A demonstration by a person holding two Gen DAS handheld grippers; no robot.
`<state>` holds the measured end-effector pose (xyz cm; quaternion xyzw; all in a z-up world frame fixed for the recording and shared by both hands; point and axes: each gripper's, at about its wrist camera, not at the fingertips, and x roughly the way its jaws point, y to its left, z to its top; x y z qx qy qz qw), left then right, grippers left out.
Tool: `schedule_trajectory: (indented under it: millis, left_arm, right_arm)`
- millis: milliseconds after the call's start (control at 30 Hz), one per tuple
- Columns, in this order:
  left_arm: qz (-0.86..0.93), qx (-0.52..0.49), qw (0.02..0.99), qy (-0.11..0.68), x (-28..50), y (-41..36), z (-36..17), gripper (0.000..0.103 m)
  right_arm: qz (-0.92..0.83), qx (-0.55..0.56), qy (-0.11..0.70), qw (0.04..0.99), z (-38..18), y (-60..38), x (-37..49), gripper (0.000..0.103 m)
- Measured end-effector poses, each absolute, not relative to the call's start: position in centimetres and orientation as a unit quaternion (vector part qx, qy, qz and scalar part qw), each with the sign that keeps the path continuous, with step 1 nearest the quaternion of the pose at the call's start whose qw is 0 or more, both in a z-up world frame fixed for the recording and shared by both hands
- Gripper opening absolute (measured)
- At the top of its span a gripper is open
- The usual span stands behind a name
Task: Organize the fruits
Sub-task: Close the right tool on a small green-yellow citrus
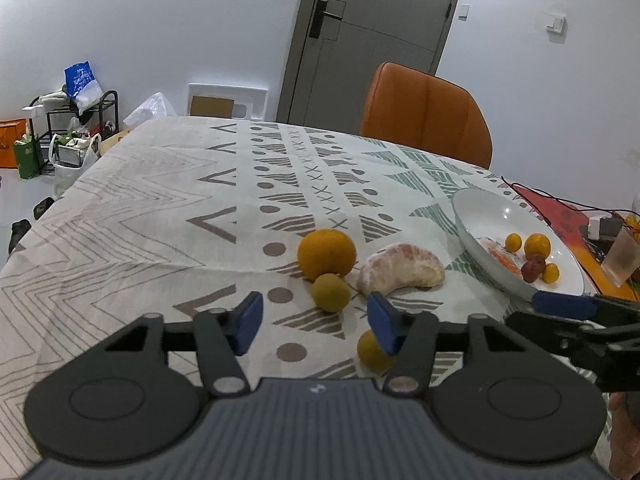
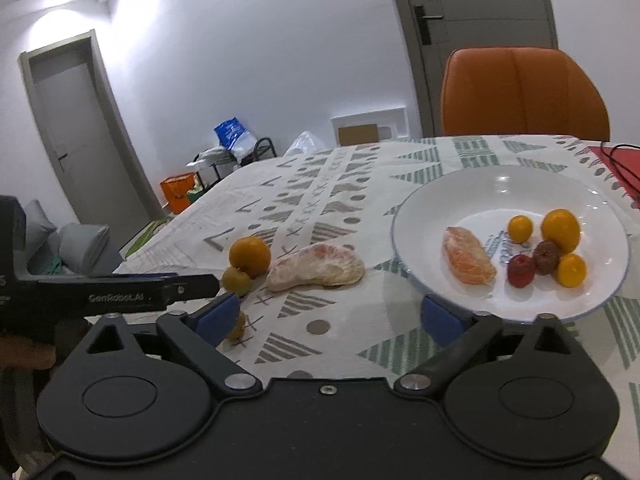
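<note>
While sorting looks part done, the table under its white patterned cloth with grey and green shapes [image 1: 160,208] carries everything, and the orange padded chair [image 1: 426,114] stands at its far edge, out of the way. Next in size, the white round shallow plate with a thin blue rim [image 2: 516,184] sits to the right, seemingly the collecting spot, since it already holds a peeled orange-pink citrus segment [image 2: 468,261], three small yellow-orange round fruits and two small dark red ones, all bunched near its centre. Left of the plate, well apart from it, the loose group waits on the cloth: a large peeled pale-pink pomelo wedge [image 1: 400,270], a round orange tangerine [image 1: 327,254] just beside it, a small yellow-green round fruit [image 1: 331,292] touching the tangerine's near side, and a small yellow kumquat-like fruit [image 1: 374,351] nearest, partly hidden by a blue pad. Left tool [image 1: 316,322] hovers low with jaws spread wide, empty, the yellow-green fruit lying roughly ahead between its pads, so probably lined up for that pick. Right tool [image 2: 334,318] is also spread wide and holds nothing, sitting just at the plate's near rim, likely parked there after or before a drop; can't tell which.
</note>
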<state>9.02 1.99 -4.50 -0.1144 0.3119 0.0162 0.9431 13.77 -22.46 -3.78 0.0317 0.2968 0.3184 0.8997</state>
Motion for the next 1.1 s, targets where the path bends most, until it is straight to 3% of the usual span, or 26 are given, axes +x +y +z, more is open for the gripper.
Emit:
schedule_trajectory:
  millis: [400, 767, 833, 900, 933, 1100]
  left_arm:
    - [0.013, -0.127, 0.941, 0.315, 8.6, 3.8, -5.0, 0.047]
    - [-0.003, -0.127, 0.940, 0.317, 8.6, 4.4, -5.2, 0.047]
    - [-0.005, -0.127, 0.940, 0.317, 8.7, 4.5, -5.2, 0.047]
    - [-0.006, -0.126, 0.940, 0.317, 8.8, 4.4, -5.2, 0.047]
    - [-0.006, -0.125, 0.940, 0.318, 8.9, 4.4, -5.2, 0.047]
    - [-0.012, -0.120, 0.941, 0.318, 9.6, 3.8, -5.2, 0.047]
  right_arm:
    - [0.363, 0.007, 0.326, 0.873, -4.7, -18.6, 14.0, 0.060]
    - [0.388, 0.002, 0.350, 0.853, -5.8, -15.8, 14.6, 0.045]
    - [0.394, 0.003, 0.353, 0.849, -6.1, -15.3, 14.7, 0.040]
    - [0.400, 0.002, 0.357, 0.844, -6.3, -14.8, 14.9, 0.025]
    - [0.407, 0.003, 0.357, 0.841, -6.3, -14.6, 14.9, 0.022]
    - [0.404, 0.009, 0.349, 0.845, -6.0, -15.1, 14.9, 0.022]
